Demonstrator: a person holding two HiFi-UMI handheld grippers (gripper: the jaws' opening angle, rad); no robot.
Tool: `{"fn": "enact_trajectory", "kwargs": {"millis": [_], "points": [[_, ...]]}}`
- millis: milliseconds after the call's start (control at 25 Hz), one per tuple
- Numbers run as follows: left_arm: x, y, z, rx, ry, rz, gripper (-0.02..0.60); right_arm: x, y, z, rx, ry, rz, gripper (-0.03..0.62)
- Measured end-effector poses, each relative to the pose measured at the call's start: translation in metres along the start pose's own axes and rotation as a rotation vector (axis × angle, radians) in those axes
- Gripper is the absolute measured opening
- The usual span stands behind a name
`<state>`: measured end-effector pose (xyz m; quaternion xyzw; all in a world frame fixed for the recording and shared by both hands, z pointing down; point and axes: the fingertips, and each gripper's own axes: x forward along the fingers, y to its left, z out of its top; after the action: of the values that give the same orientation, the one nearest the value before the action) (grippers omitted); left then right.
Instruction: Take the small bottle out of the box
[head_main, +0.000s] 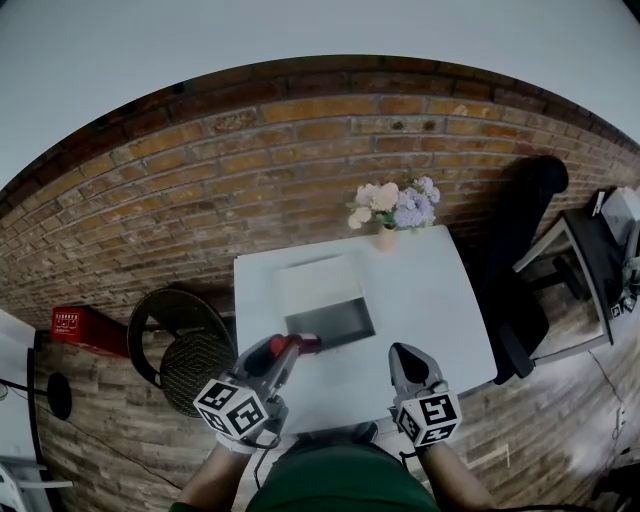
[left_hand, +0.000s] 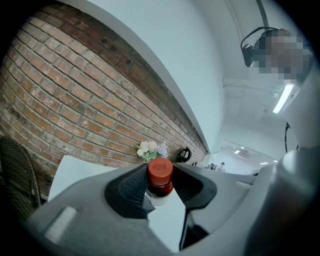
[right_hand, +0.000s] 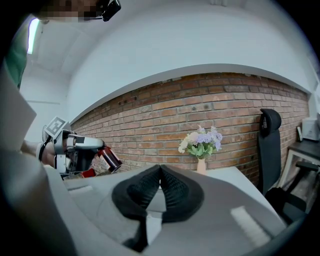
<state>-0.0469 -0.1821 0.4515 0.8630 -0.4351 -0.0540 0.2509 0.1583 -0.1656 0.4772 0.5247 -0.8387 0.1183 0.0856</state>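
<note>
**One small bottle is sitting in the left gripper, outside the box**

One red crate (head_main: 84, 325) is lying on the wooden floor at the far left. Just right of it a round woven chair (head_main: 190, 352) is standing beside the white table (head_main: 430, 300).

The left gripper (head_main: 283, 352) is hovering over the near left part of the table. Its fingers (left_hand: 125, 187) are pinching the small bottle (left_hand: 160, 176) at the neck, just under the red cap, and the cap is sticking out past the fingertips. The bottle is hanging in the air, close to the near left corner of the box (head_main: 330, 322) and not inside it. In the right gripper view it is tilting between the left fingers.

The box is resting open in the middle of the table, showing a dark inside, with its pale lid (head_main: 316, 278) lying on the far side.

The right gripper (head_main: 404, 358) is hovering over the near right part of the table, well apart from the box. Its fingers (right_hand: 176, 190) are pressing together at the tips, with nothing between them.

A vase of flowers (head_main: 392, 208) is standing at the far edge of the table, in front of the brick wall (head_main: 250, 170). A black office chair (head_main: 528, 250) is standing to the right of the table.
</note>
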Motion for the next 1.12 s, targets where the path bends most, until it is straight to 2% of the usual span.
{"fn": "enact_trajectory", "kwargs": {"millis": [1120], "points": [[0.0026,0.0031,0.0,-0.009,0.019,-0.009,0.153,-0.0072,-0.0064,0.0017,0.006,0.011,-0.02,0.002]]}}
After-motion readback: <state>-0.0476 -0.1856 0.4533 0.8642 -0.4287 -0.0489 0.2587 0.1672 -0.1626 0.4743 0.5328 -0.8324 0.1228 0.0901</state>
